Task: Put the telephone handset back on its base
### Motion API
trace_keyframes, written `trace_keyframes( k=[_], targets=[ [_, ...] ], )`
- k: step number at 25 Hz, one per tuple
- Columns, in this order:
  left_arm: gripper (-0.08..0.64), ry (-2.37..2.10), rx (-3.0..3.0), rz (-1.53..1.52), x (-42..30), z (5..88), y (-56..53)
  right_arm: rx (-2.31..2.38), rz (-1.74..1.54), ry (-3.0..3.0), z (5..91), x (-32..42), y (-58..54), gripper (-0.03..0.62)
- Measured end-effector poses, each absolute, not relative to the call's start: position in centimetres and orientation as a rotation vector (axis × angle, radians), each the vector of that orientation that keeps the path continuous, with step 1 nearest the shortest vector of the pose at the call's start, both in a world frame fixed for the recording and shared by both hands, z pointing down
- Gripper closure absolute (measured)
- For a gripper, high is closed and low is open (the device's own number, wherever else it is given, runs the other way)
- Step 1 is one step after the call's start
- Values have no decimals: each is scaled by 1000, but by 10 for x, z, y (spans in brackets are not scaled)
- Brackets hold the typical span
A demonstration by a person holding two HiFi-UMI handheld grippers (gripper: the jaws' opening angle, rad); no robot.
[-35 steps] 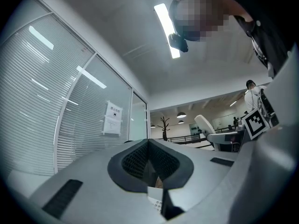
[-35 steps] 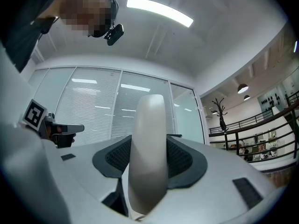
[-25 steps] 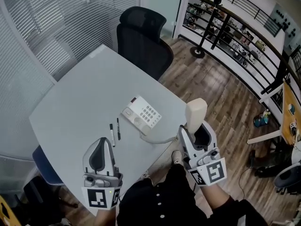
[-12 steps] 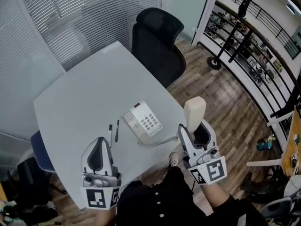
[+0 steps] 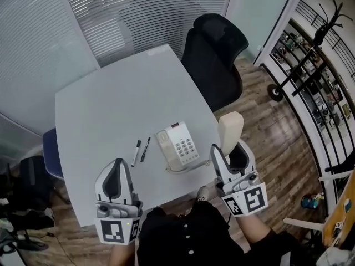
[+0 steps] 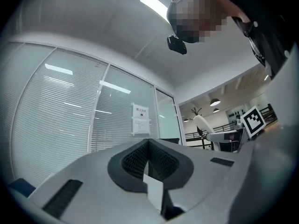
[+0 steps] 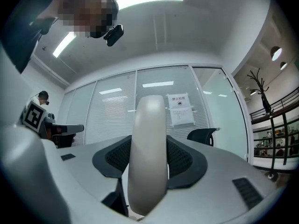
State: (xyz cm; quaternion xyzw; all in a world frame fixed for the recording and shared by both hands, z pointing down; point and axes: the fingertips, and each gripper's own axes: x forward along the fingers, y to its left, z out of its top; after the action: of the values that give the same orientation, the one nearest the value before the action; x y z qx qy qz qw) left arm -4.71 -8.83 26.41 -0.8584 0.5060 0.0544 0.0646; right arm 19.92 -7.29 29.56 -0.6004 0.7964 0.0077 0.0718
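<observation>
The cream telephone handset (image 5: 230,132) stands upright in my right gripper (image 5: 229,155), which is shut on it just off the table's near right edge. In the right gripper view the handset (image 7: 148,153) fills the middle between the two pads. The white telephone base (image 5: 178,145) with its keypad lies on the grey table (image 5: 111,110), left of the handset, and a cord runs from it toward the handset. My left gripper (image 5: 117,183) hovers over the table's near edge, jaws shut with nothing in them, and its pads (image 6: 148,157) meet in the left gripper view.
Two pens (image 5: 141,150) lie left of the base. A black office chair (image 5: 213,60) stands at the table's far right side. A blue seat (image 5: 50,154) is at the left edge. Blinds and glass walls are behind; wooden floor lies to the right.
The head view has swung, so the table and base now sit further right and lower in the picture. Both grippers keep their places; the handset stays gripped upright.
</observation>
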Motion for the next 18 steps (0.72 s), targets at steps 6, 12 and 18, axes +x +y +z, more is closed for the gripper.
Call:
trace_keyframes(
  k=[6, 12, 18],
  targets=[
    [548, 1700, -2475, 143, -62, 259, -75, -1646, -22, 2506, 296, 182, -94, 360],
    [548, 1851, -2373, 98, -84, 264, -53, -1531, -78, 2598, 307, 159, -107, 360],
    [548, 1895, -2340, 86, -98, 267, -39, -1493, -139, 2622, 317, 144, -109, 360]
  ],
)
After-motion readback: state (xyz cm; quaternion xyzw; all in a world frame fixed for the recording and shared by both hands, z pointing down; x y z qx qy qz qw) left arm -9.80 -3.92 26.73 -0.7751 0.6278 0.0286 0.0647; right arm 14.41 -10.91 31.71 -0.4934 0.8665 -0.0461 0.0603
